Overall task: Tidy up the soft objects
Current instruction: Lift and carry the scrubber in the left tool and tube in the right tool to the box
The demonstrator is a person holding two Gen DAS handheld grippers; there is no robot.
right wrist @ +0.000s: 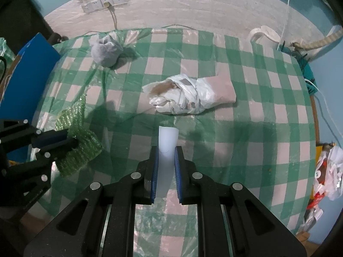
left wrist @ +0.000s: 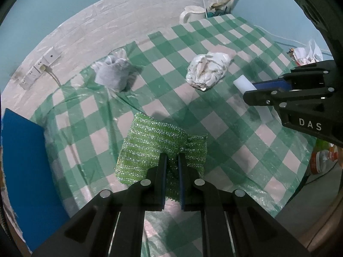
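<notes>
My left gripper [left wrist: 172, 157] is shut on a glittery green scrub cloth [left wrist: 150, 147], pinching its near edge so it hangs above the checked tablecloth [left wrist: 214, 117]. In the right wrist view the same green cloth [right wrist: 79, 143] droops from the left gripper [right wrist: 72, 142] at the left. My right gripper [right wrist: 167, 150] is shut on a white foam block [right wrist: 167, 143], which sticks out past the pads. The left wrist view shows that white block [left wrist: 244, 84] in the right gripper [left wrist: 249, 92] at the right.
A grey cloth bundle in clear plastic [right wrist: 106, 50] sits at the back left of the table, a white crumpled plastic-wrapped bundle [right wrist: 188, 96] in the middle. A white jug [right wrist: 265, 36] stands at the back right, a blue board [left wrist: 21, 160] leans at the left edge.
</notes>
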